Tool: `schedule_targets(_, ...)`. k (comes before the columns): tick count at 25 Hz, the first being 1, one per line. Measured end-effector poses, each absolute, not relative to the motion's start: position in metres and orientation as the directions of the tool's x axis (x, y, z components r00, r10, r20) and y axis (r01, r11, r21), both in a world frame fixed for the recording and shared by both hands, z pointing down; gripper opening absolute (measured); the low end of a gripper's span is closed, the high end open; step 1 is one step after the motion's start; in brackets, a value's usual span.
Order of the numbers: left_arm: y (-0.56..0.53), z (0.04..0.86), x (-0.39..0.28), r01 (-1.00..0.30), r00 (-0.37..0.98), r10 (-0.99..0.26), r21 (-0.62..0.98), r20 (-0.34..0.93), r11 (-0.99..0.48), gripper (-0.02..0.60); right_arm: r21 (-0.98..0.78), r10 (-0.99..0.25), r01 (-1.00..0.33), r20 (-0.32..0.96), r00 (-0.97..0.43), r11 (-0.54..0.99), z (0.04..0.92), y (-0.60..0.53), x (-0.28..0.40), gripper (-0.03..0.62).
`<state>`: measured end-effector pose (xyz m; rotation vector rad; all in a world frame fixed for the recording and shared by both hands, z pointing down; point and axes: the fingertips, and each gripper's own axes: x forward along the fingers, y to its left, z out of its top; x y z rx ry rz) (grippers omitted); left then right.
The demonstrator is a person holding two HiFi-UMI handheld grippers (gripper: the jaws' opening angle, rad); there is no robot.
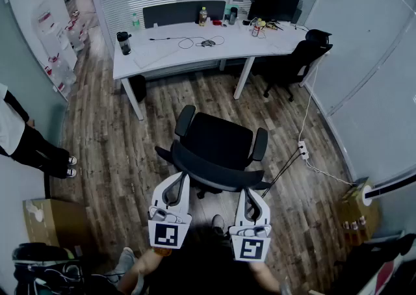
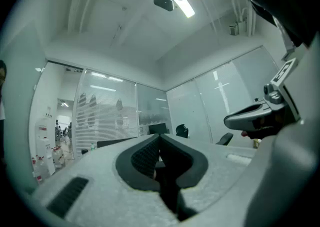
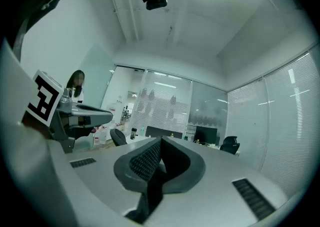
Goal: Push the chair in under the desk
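Black all over, the chair stands out on the wood floor in the middle of the head view, well apart from the desk. It has a broad, square padded seat, two curved armrests at its 9 and 3 o'clock sides, and a low curved backrest along its 6 o'clock edge. Bits of its base show below the seat. The seat faces roughly 12 o'clock, toward the desk, turned slightly to the right.

The desk is white, long, on white legs, and lies at 12 o'clock from the chair. It carries a monitor, a dark tumbler, cables and a few bottles. A second black chair sits at its right end.

The left gripper is at about 7 o'clock of the chair and the right gripper at about 5 o'clock, both pointing level at the backrest's rim. Whether they touch it cannot be told. In the left gripper view, the left gripper has its jaws closed together with nothing between them. The right gripper is the same in its own view: jaws pressed together, empty.

A person stands at 9 o'clock by the wall, and a cardboard box sits at 8 o'clock.
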<state>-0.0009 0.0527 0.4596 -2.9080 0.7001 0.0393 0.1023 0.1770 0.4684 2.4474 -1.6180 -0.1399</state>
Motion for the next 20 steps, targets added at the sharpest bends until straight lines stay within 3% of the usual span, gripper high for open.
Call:
schedule_targets(8, 0.03, 0.474, -0.014, -0.452, 0.891, -0.453, -0.121, -0.023, -0.884, 0.021, 0.195, -0.915, -0.901, 0.037, 0.401, -0.387, 0.476, 0.185, 0.122, 0.015)
schedule_targets(20, -0.023, 0.511, -0.014, -0.356, 0.931, -0.365, -0.205, 0.009, -0.912, 0.114, 0.297, -0.947, -0.91, 0.052, 0.318, -0.29, 0.498, 0.216, 0.161, 0.134)
